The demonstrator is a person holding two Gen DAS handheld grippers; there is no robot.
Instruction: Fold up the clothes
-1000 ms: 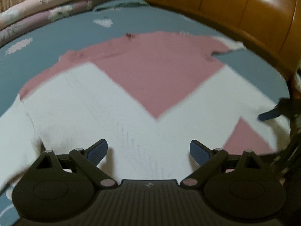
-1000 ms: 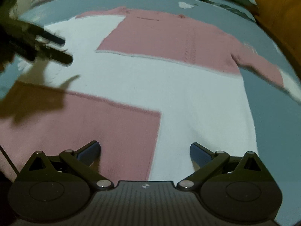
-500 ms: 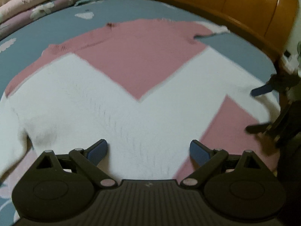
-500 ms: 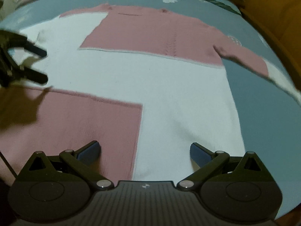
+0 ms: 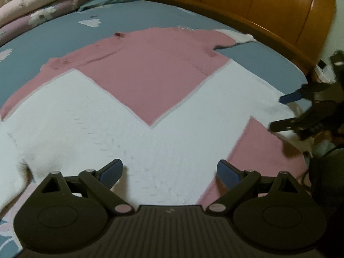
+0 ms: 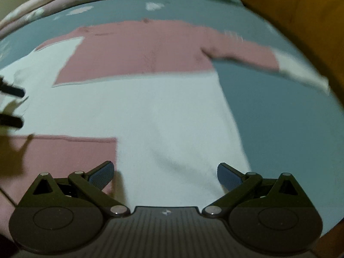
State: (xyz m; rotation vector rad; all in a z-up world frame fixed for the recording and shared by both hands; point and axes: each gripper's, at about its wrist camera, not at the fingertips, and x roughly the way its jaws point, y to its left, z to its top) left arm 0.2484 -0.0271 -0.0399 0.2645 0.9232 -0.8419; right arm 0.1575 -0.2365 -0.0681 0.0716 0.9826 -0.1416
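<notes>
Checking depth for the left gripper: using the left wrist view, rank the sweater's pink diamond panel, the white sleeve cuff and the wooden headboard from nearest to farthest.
From the left gripper:
1. Pink diamond panel, straight ahead at mid-sweater.
2. White sleeve cuff, ahead and to the right, at the sweater's far edge.
3. Wooden headboard, beyond the bed's far edge, upper right.

Both wrist views look low and close across the same sweater [image 5: 137, 99] from opposite ends.

Dim warm light, glare on headboard [image 5: 268, 6], fisheye bending, right view motion-blurred
</notes>
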